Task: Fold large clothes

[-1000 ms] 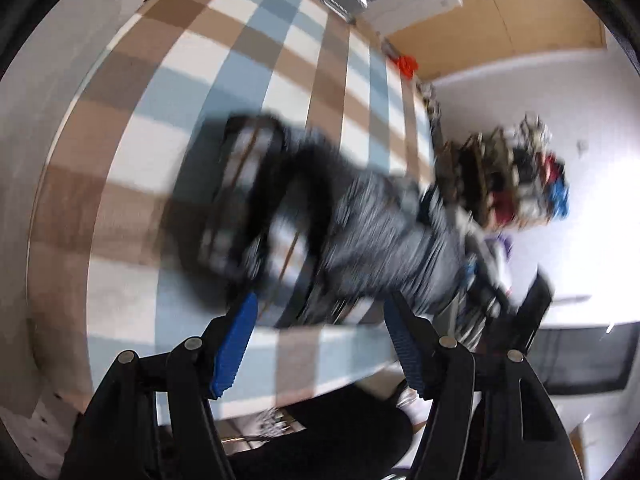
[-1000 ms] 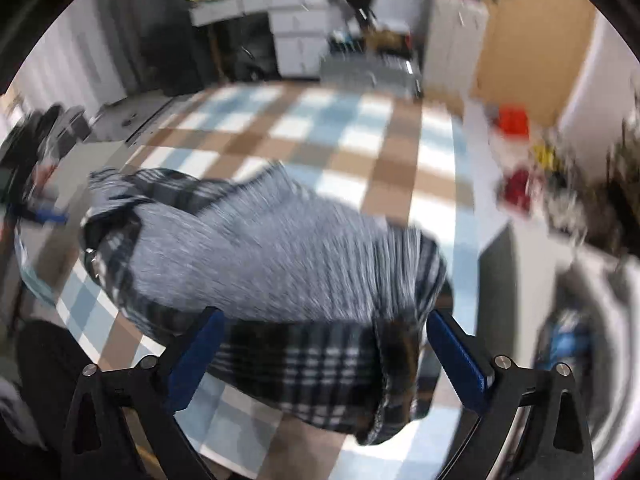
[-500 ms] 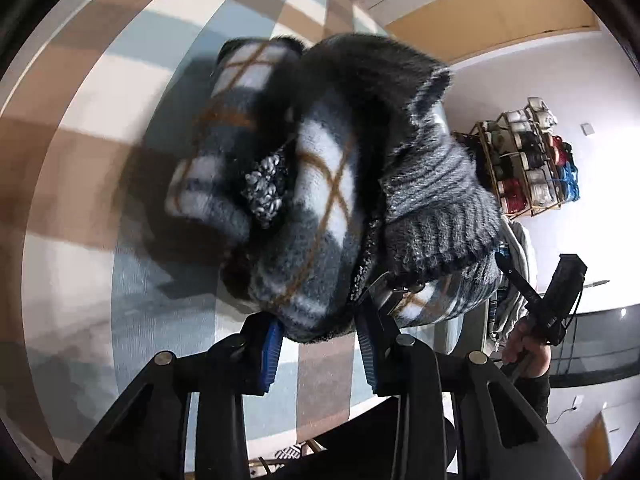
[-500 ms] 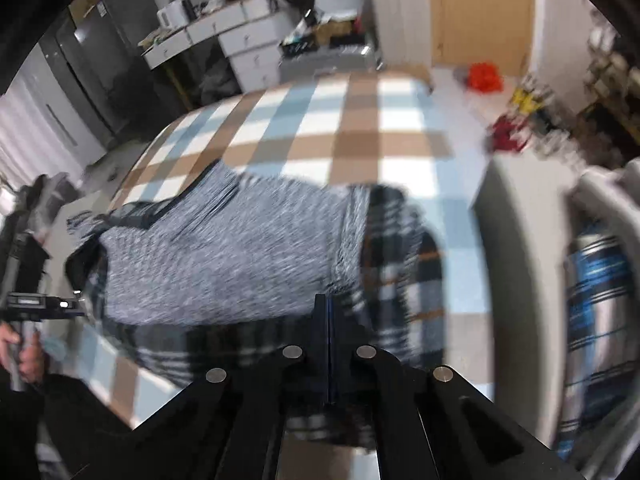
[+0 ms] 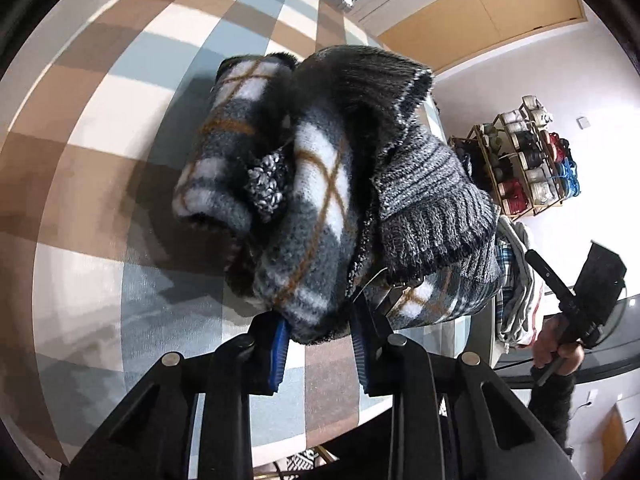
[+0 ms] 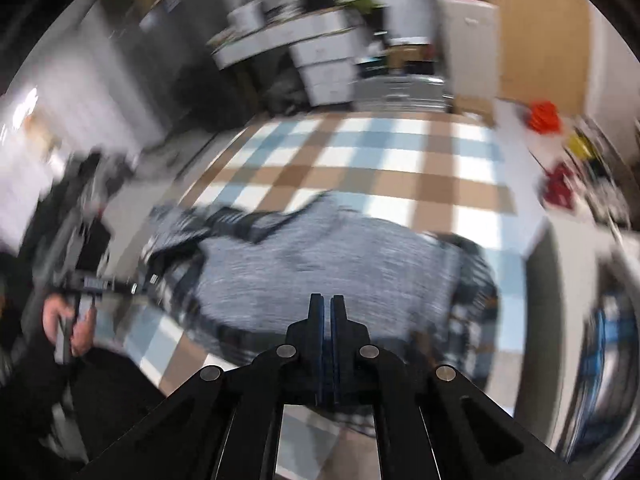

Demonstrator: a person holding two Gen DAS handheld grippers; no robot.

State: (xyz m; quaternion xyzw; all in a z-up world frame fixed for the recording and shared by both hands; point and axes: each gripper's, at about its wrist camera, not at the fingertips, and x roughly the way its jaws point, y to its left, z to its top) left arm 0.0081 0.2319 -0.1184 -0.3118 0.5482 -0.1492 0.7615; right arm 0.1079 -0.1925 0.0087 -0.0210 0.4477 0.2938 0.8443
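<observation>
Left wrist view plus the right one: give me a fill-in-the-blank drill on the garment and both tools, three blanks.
1. A thick fold of the plaid garment sits between the pads of the ___ tool.
2. The right tool has its jaws ___.
3. The checked cloth under the garment is brown, white and ___.

Missing words: left; shut; blue.
Note: the left tool's jaws are closing, with the garment between them.
</observation>
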